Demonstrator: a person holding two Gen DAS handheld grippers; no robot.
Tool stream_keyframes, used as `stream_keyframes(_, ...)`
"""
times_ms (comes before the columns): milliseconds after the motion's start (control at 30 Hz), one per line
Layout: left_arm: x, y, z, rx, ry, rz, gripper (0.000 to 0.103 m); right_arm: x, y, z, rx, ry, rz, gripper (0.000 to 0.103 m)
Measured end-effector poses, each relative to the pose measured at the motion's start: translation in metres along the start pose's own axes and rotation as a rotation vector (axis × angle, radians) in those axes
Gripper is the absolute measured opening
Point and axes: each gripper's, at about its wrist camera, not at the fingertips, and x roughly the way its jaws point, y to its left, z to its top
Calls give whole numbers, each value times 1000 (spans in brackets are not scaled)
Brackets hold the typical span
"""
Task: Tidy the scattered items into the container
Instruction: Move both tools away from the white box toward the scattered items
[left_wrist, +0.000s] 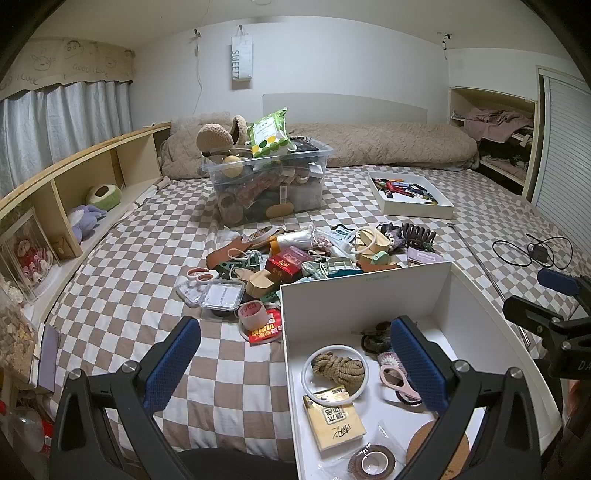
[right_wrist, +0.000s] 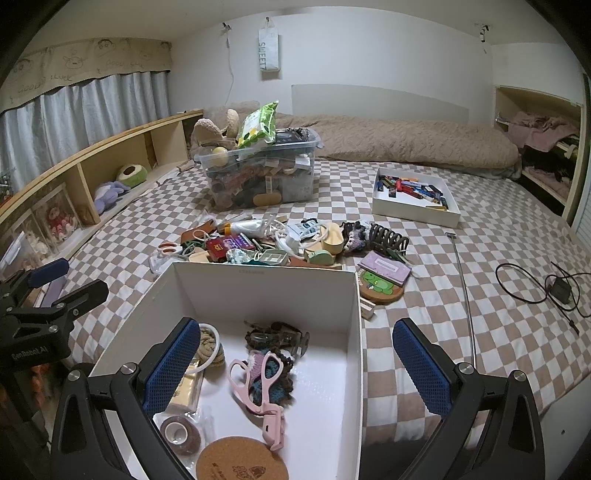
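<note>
A white box (left_wrist: 365, 284) (right_wrist: 258, 280) stands on the checked bed close to me. Inside lie a rope coil in a white ring (left_wrist: 338, 367), a yellow packet (left_wrist: 334, 421), a tape roll (right_wrist: 180, 432), a cork coaster (right_wrist: 240, 461) and pink scissors (right_wrist: 258, 387). Beyond the box a pile of scattered items (left_wrist: 295, 254) (right_wrist: 280, 243) covers the bed. My left gripper (left_wrist: 295, 369) is open and hangs over the box's left wall, nothing between its fingers. My right gripper (right_wrist: 295, 369) is open over the box's right wall, also with nothing in it.
A full clear plastic bin (left_wrist: 266, 184) (right_wrist: 258, 177) sits behind the pile. A white tray of small coloured things (left_wrist: 410, 194) (right_wrist: 413, 195) lies at the right. A thin metal rod (right_wrist: 463, 288) and a black cable (right_wrist: 546, 291) lie right. Wooden shelves (left_wrist: 92, 177) line the left.
</note>
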Motion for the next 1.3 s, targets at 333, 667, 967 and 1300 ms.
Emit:
stream_keyframes(333,9,10,-11,-15,23,7,103,4,-5,-2,15,20,-16,103)
stream_keyframes(667,22,15,-13,-29,55,12,103,15,-18,-7,44,55,-33,103)
stream_keyframes(967,32,27,-13,-45,72,30,103,18,-31,-7,77,74,-23,103)
stream_keyframes(1300,44,50,-12,-76,87,76,103,18,-59,-4,117,74,-79,103)
